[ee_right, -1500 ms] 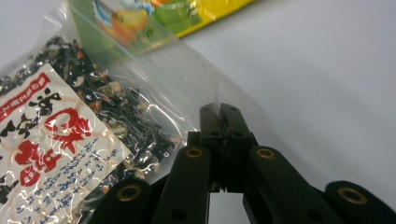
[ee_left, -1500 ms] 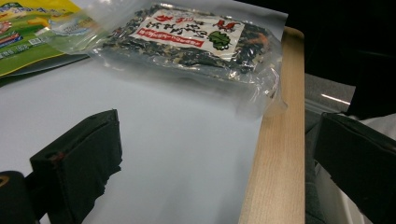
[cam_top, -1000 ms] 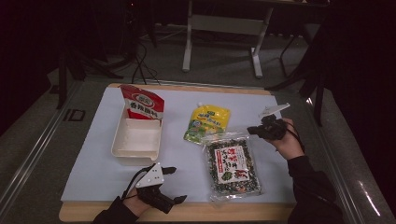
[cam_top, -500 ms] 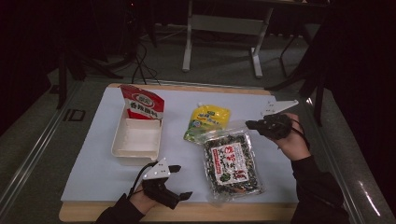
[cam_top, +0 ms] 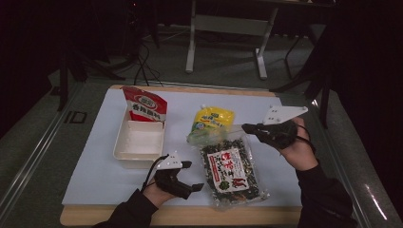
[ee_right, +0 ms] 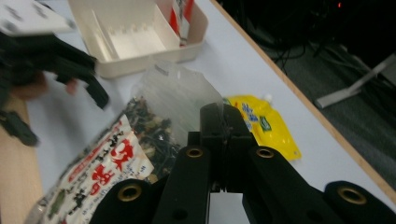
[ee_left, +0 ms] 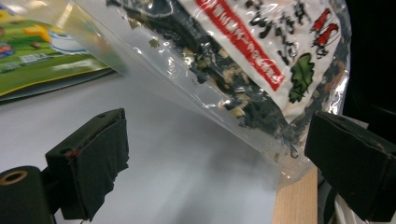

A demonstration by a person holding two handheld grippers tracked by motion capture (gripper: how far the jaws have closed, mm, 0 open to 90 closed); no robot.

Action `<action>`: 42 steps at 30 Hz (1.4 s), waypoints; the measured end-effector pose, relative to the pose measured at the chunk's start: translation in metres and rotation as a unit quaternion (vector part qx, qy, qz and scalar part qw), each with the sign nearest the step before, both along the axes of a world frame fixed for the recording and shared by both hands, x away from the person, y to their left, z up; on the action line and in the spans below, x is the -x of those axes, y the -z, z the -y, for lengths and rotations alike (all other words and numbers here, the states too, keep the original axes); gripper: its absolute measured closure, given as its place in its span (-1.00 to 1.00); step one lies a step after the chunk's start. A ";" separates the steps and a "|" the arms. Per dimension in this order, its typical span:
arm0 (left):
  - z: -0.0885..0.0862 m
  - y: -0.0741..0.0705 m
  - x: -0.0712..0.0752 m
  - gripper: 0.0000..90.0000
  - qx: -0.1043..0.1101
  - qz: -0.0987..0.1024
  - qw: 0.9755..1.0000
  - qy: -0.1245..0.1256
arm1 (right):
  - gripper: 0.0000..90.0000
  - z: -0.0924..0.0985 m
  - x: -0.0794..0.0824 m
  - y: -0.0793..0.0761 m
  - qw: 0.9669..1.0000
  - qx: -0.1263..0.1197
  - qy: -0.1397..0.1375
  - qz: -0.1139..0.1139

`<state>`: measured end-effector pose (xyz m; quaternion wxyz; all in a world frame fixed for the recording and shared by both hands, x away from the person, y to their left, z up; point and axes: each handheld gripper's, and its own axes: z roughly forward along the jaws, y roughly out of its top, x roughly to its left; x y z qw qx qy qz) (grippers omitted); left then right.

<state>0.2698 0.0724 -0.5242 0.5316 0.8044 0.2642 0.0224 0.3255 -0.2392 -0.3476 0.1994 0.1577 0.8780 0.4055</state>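
A clear bag of dark seaweed mix (cam_top: 230, 173) with a white and red label lies at the table's front centre. Its far end is lifted off the table. My right gripper (cam_top: 244, 127) is shut on the bag's clear top edge (ee_right: 182, 93), seen close up in the right gripper view (ee_right: 223, 121). My left gripper (cam_top: 194, 175) stands open at the bag's near left side. Its jaws have just been closing a little. In the left gripper view (ee_left: 219, 154) the bag's lower corner (ee_left: 280, 149) hangs between the pads without being pressed.
A white tray (cam_top: 124, 142) stands left of centre with a red packet (cam_top: 145, 105) leaning in its far end. A yellow pouch (cam_top: 213, 122) lies behind the bag. The wooden table edge (ee_left: 294, 200) runs just beyond the bag's corner.
My right hand has risen and swung left, tilting the bag's far end up. My left hand has slid right, up to the bag's near side.
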 end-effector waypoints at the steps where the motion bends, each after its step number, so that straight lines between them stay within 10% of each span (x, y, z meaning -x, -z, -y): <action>1: 0.001 0.001 -0.002 -0.84 -0.001 -0.004 1.000 -0.002 | 1.00 -0.001 0.002 -0.002 1.000 0.002 -0.004 0.002; 7: 0.010 0.008 -0.014 -0.75 0.024 -0.037 0.999 0.032 | 1.00 -0.006 0.017 -0.012 1.000 -0.004 -0.022 0.018; 12: 0.018 0.008 -0.018 -0.63 0.070 -0.055 0.993 0.083 | 1.00 -0.010 0.022 -0.016 0.999 -0.005 -0.031 0.027; 21: 0.011 -0.011 -0.013 0.46 0.123 -0.026 0.984 0.127 | 1.00 -0.009 0.036 -0.028 0.998 -0.014 -0.043 0.037; 42: 0.004 -0.056 0.003 0.74 0.068 -0.001 0.991 0.115 | 0.71 0.008 0.027 -0.030 0.997 -0.055 -0.023 0.041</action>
